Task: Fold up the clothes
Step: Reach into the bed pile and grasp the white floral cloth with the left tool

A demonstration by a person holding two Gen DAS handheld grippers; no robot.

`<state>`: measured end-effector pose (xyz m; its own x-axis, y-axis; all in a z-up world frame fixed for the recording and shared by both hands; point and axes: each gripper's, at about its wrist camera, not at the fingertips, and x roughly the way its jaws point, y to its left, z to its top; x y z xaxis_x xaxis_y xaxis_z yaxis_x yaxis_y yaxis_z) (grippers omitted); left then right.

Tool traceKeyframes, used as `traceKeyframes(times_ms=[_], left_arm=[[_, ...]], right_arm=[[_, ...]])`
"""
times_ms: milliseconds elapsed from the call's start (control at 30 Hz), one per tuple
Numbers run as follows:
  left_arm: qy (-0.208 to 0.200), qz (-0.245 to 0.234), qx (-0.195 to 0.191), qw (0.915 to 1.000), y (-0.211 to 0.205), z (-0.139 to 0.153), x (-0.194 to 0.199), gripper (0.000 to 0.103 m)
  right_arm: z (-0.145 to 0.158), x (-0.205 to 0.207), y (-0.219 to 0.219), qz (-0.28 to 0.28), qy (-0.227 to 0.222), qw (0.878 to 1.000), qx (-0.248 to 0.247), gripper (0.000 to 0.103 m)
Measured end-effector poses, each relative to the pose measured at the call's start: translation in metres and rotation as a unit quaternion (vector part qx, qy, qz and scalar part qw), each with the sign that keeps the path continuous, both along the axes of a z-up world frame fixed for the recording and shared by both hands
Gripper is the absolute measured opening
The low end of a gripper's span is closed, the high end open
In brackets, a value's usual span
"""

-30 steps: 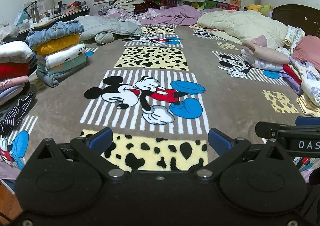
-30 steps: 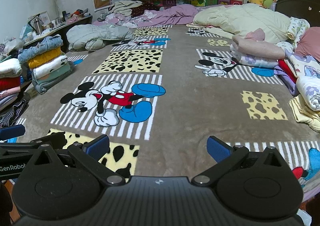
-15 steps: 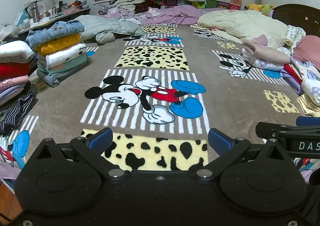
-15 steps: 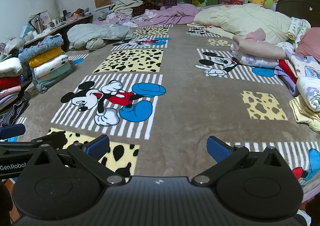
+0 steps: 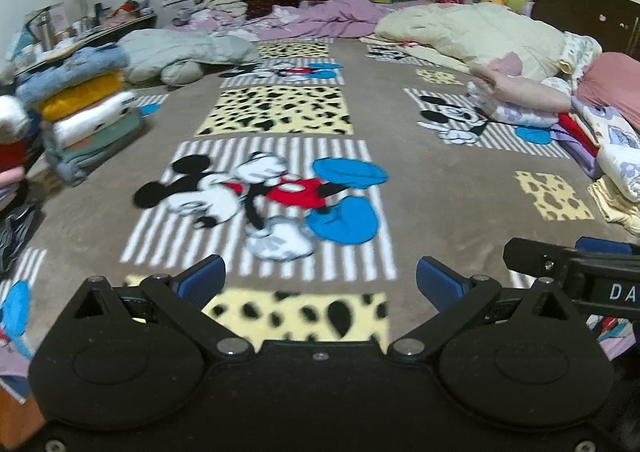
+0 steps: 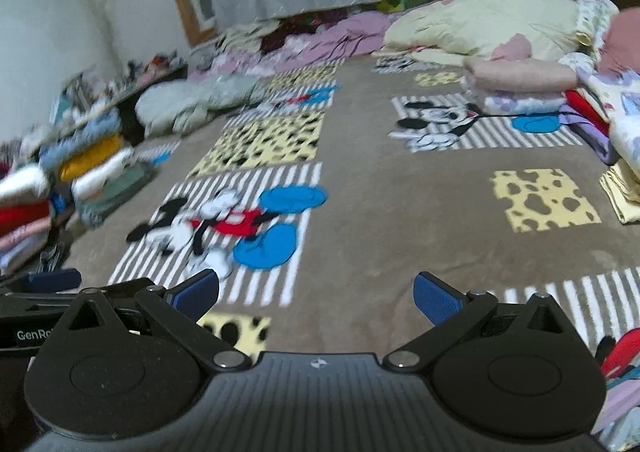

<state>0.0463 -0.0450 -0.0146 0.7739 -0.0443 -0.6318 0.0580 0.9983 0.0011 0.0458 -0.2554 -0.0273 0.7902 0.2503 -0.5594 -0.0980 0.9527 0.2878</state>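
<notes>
Two grippers are hovering side by side over the brown cartoon-mouse blanket, each spread wide with nothing between its blue pads. Writing is showing on their bodies — "DA" on the right gripper as seen from the left camera, "GenRo" on the left gripper seen from the right. Folded clothes are sitting stacked at the left edge — denim, yellow, white, grey-green — and more folded clothing is lying along the right. Compared with a moment ago, both views are blurring, and the right one is tilting.
</notes>
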Motion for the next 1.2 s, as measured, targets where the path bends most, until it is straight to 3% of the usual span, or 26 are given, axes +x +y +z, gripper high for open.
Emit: traceKeyframes(times_ms=[233,367,467,667,833,967,1033,1133,1200], left_arm=[[-0.032,-0.039,-0.030,0.9983,-0.059,0.005,0.038,0.103],[0.008,-0.101,-0.071,0.9923,-0.095,0.002,0.060,0.103],[0.011,-0.139,-0.082,0.9868,-0.127,0.002,0.069,0.103],[-0.023,-0.214,-0.043,0.9757,-0.214,0.005,0.080,0.102],[-0.047,-0.251,-0.043,0.9659,-0.279,0.003,0.096,0.102],[-0.006,-0.300,-0.086,0.9500,-0.329,-0.007,0.120,0.102],[0.008,-0.325,-0.065,0.9433,-0.356,-0.010,0.126,0.102],[-0.015,-0.345,-0.008,0.9385,-0.393,-0.017,0.125,0.102],[-0.008,-0.358,-0.006,0.9338,-0.409,-0.023,0.131,0.102]], right_arm=[[-0.012,0.025,-0.079,-0.059,-0.042,0.997,0.029,0.103],[-0.017,0.033,-0.139,-0.129,-0.078,0.987,0.055,0.103],[-0.025,0.028,-0.184,-0.179,-0.126,0.972,0.084,0.103],[-0.058,0.016,-0.264,-0.271,-0.179,0.942,0.088,0.103],[-0.093,0.008,-0.317,-0.354,-0.170,0.916,0.082,0.103],[-0.113,0.006,-0.341,-0.399,-0.153,0.898,0.104,0.103],[-0.117,0.001,-0.349,-0.412,-0.158,0.891,0.111,0.103],[-0.125,-0.008,-0.363,-0.432,-0.166,0.877,0.131,0.103],[-0.129,-0.009,-0.372,-0.443,-0.164,0.869,0.152,0.103]])
